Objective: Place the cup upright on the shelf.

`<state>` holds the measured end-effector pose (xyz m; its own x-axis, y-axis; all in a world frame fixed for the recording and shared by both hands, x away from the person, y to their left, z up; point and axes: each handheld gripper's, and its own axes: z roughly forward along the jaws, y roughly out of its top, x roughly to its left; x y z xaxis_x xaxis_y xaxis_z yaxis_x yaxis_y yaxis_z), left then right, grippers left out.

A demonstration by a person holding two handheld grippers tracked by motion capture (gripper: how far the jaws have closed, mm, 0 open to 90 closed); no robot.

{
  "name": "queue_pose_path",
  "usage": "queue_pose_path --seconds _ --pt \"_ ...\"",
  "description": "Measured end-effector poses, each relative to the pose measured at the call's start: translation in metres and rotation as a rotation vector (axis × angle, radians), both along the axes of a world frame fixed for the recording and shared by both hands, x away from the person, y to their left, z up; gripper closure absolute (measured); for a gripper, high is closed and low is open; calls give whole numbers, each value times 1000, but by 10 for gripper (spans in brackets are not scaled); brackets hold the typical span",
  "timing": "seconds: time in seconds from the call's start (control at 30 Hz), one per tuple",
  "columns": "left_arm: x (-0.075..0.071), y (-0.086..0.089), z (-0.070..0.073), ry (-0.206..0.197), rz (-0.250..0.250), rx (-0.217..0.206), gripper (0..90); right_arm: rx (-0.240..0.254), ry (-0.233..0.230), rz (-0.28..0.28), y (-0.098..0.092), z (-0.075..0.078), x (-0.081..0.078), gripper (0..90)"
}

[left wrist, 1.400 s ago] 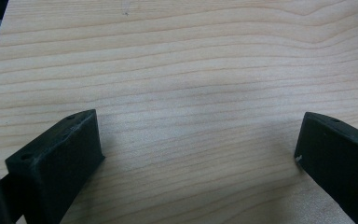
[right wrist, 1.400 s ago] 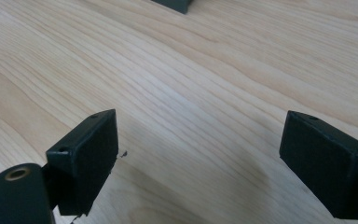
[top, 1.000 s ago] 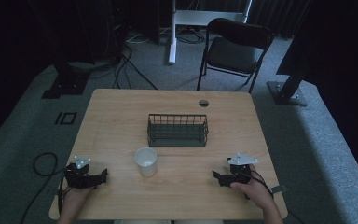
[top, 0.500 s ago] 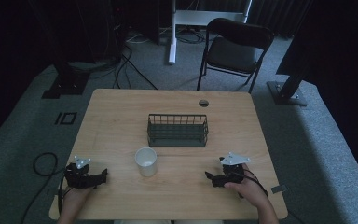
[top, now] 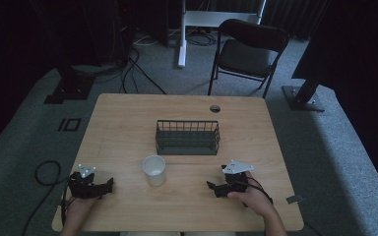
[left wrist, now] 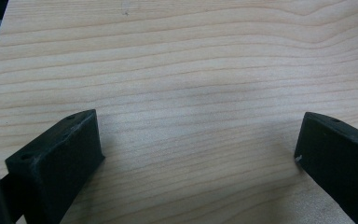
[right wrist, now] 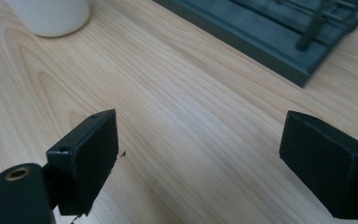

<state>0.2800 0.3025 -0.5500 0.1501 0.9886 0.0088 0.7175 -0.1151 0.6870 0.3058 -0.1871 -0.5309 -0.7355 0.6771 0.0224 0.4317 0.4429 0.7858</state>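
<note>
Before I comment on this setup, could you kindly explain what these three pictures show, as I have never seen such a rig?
A person sits at a wooden table with a hand-held claw in each hand. The high view looks down from above: the left claw is at the bottom left, the right claw at the bottom right. The other two pictures come from cameras riding on the claws, looking out between their black jaws. On the table stand a white cup and, behind it, a dark wire basket. Both claws are open and hold nothing. The right claw's camera sees the cup and the basket's base.
</note>
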Motion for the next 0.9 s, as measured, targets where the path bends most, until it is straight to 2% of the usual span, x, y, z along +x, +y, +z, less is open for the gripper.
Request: queue_pose_path --seconds 0.5,0.9 --pt "0 0 0 1 0 0 7 -3 -8 45 26 0 2 115" --pt "0 0 0 1 0 0 7 -3 -23 107 54 1 3 115"
